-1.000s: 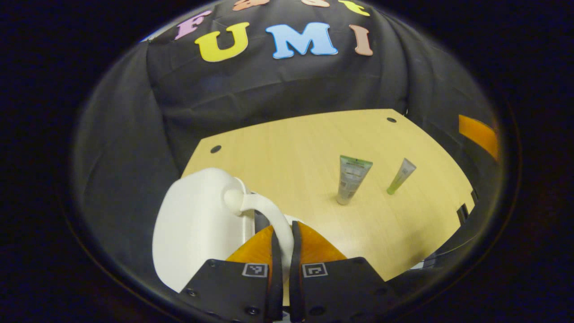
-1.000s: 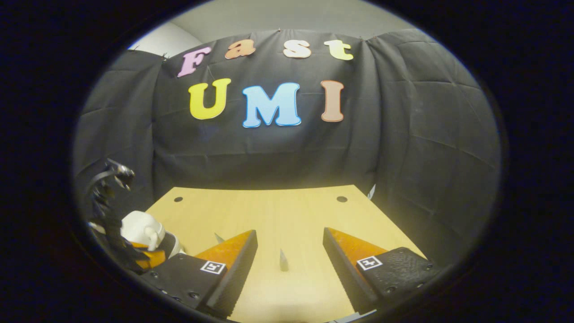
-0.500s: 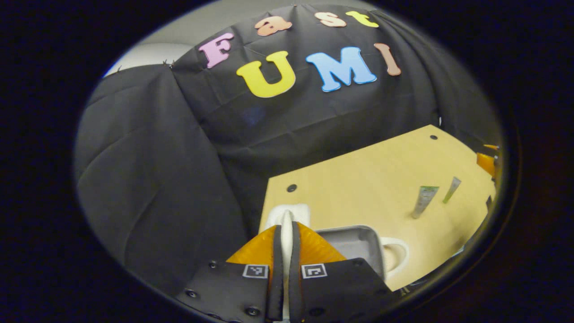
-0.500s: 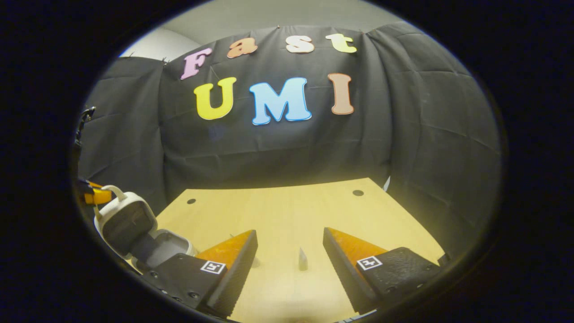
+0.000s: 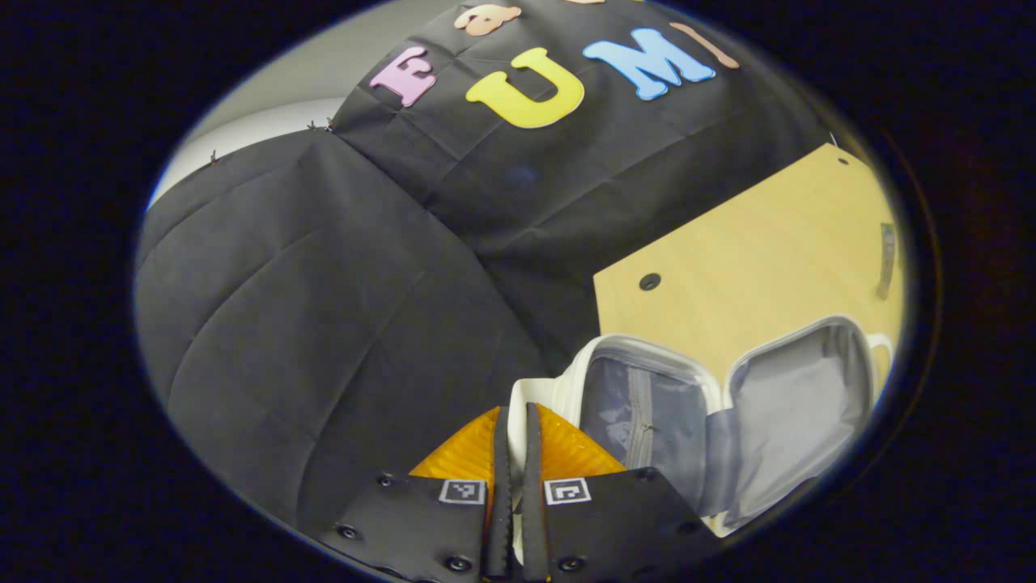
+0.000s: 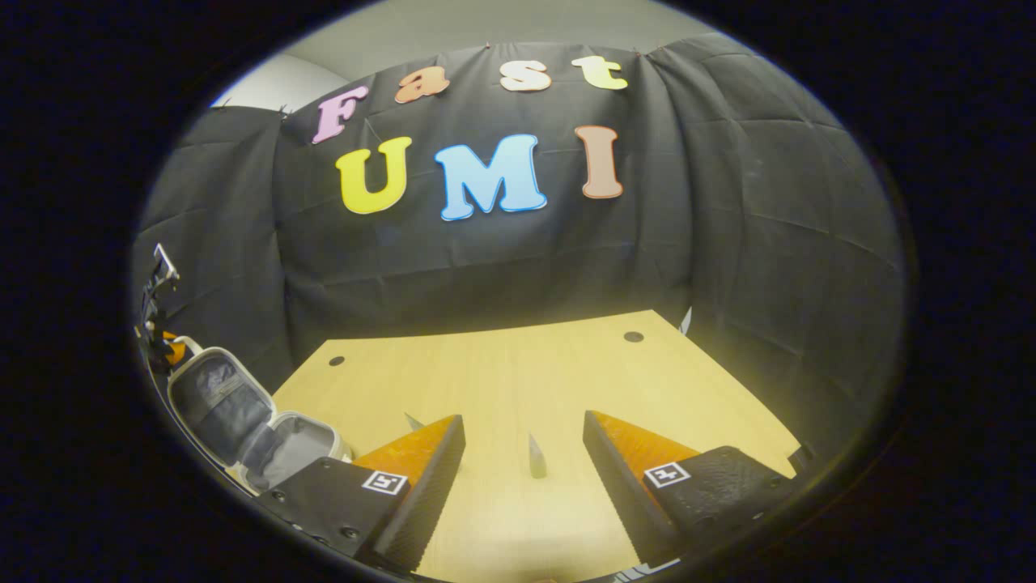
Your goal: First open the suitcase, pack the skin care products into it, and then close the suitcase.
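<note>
Lifted further, suitcase lid (image 5: 639, 405) pinched by left gripper (image 5: 512, 453); right gripper (image 6: 522, 453) gapes near tube (image 6: 536, 457)

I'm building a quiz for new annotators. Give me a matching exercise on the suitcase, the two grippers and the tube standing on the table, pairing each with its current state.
Things:
1. suitcase
2. left gripper
3. right gripper
4. tube

States:
A. open, holding nothing
B. standing on the table, untouched
C. lying open, grey lining showing
D. shut on the suitcase's white handle

Pairs: 1-C, 2-D, 3-A, 4-B
</note>
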`<state>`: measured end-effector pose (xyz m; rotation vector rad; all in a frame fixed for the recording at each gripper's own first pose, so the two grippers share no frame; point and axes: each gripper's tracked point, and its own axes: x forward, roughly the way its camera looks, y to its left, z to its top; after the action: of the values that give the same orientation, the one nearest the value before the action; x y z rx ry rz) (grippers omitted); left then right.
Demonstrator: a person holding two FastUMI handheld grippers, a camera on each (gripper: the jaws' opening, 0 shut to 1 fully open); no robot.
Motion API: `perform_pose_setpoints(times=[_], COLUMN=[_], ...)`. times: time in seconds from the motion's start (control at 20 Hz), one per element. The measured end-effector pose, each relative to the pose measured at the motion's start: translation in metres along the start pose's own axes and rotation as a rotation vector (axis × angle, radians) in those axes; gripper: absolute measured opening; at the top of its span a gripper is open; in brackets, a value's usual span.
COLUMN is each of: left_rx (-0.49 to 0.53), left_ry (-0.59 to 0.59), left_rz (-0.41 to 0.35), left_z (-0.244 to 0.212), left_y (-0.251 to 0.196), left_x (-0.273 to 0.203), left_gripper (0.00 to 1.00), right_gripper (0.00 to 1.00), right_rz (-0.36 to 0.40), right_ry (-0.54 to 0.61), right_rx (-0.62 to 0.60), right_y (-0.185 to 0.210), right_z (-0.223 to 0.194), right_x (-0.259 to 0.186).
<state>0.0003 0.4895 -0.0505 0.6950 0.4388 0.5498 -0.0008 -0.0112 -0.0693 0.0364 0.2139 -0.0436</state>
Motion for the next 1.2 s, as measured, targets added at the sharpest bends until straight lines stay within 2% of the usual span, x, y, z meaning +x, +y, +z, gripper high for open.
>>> perform_pose_setpoints(times=[0.1,0.2,0.3,0.5,0.55,0.6,0.65,0.75,0.8,0.9,0.95,1.1,1.2], left_rx=[0.029,0.008,-0.042,-0.063,-0.049,-0.049,-0.072,-0.089,-0.092,-0.086,-0.090,-0.119,-0.130], left_ry=[0.019,0.053,0.110,0.219,0.254,0.253,0.227,0.163,0.124,0.020,-0.046,-0.223,-0.282], left_rz=[0.031,0.045,0.039,-0.011,0.024,0.046,0.054,0.081,0.061,-0.003,-0.065,-0.372,-0.573], left_z=[-0.022,-0.040,-0.062,-0.106,-0.115,-0.119,-0.116,-0.090,-0.068,-0.013,0.017,0.108,0.153], left_y=[-0.001,0.001,-0.001,-0.017,-0.014,-0.012,-0.010,-0.004,-0.013,-0.045,-0.070,-0.188,-0.278], left_x=[0.016,0.036,0.057,0.091,0.097,0.104,0.104,0.083,0.068,0.043,0.028,-0.031,-0.078], left_gripper=[0.12,0.13,0.12,0.12,0.12,0.26,0.30,1.00,0.98,0.99,0.99,0.98,0.98], right_gripper=[0.90,0.90,0.90,0.90,0.90,0.90,0.90,0.90,0.90,0.90,0.90,0.90,0.90], right_rz=[-0.022,-0.033,-0.025,-0.007,-0.002,0.002,0.001,-0.008,-0.012,-0.017,-0.020,-0.027,-0.033], right_ry=[-0.005,-0.008,0.005,0.007,0.014,0.019,0.022,0.033,0.039,0.051,0.058,0.069,0.074], right_rx=[-0.012,-0.024,-0.023,-0.068,-0.074,-0.075,-0.074,-0.067,-0.057,-0.037,-0.031,-0.019,-0.014], right_y=[-0.005,-0.008,-0.004,0.004,0.005,0.005,0.004,0.000,-0.002,-0.004,-0.005,-0.008,-0.011], right_z=[0.000,0.000,-0.003,-0.004,-0.006,-0.008,-0.009,-0.011,-0.013,-0.015,-0.016,-0.020,-0.019], right_x=[-0.002,-0.002,-0.001,-0.002,-0.001,-0.002,-0.001,0.002,0.003,0.006,0.007,0.010,0.011])
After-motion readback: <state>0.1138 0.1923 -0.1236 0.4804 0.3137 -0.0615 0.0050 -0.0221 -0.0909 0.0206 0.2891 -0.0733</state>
